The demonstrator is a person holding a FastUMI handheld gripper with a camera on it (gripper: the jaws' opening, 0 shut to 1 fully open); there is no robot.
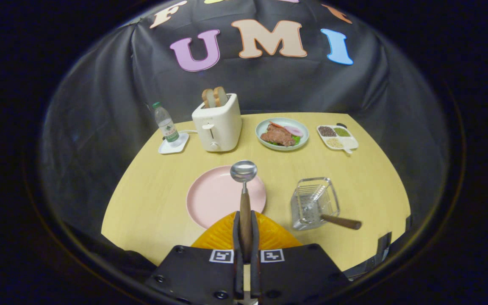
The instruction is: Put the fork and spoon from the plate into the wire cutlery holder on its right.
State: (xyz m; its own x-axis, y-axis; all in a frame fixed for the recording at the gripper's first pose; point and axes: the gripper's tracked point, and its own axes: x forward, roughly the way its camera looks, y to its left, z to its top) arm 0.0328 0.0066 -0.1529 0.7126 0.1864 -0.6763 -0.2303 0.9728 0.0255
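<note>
The claw [246, 237] grips the spoon [244, 186] over the pink plate [214, 197]; no legible labels.

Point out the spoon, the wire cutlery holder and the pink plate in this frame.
spoon [244, 171], gripper view, on its bowl; gripper shut on its wooden handle.
wire cutlery holder [314, 202], gripper view, on its mesh wall.
pink plate [210, 197], gripper view, on its bare surface.
</note>
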